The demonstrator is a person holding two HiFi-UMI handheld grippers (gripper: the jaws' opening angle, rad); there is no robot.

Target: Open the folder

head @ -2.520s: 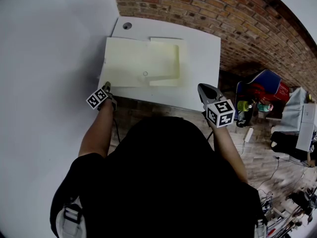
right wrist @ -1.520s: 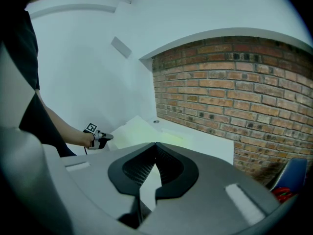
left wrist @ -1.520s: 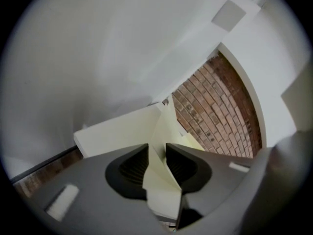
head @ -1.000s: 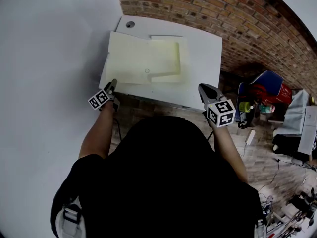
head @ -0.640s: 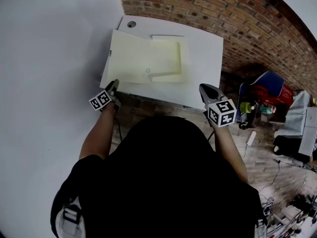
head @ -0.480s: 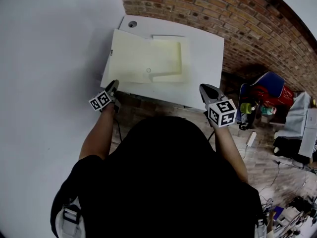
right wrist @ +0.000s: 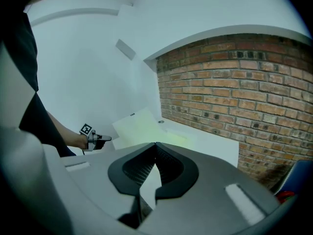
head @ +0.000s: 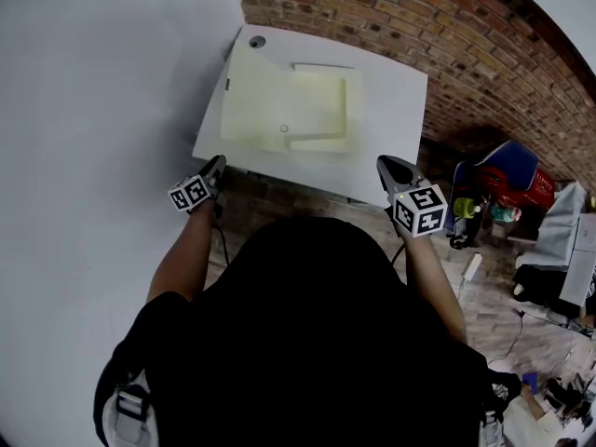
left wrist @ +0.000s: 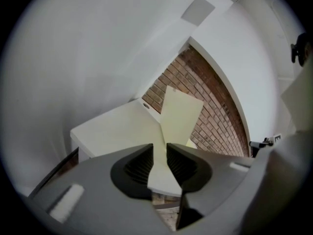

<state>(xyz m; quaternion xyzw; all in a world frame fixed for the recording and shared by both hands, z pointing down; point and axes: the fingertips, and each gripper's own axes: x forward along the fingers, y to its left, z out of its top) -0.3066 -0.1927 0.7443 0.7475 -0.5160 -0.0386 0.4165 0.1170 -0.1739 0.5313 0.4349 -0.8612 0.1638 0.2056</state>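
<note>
Folder (head: 289, 110) on table (head: 396, 101), cover half raised, beyond our left gripper (head: 218, 162) | its jaws closing, empty | right gripper (head: 384, 162) clenched, empty

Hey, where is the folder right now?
In the head view the folder lies on the white table's left half, beside the white wall, just beyond the left gripper and short of the brick wall.

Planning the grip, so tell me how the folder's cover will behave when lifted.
The folder has its cover standing raised, flat and unbent, so it is probably fairly stiff. It looks thin, so likely light, and the folder may slide on the smooth table if pushed.
</note>
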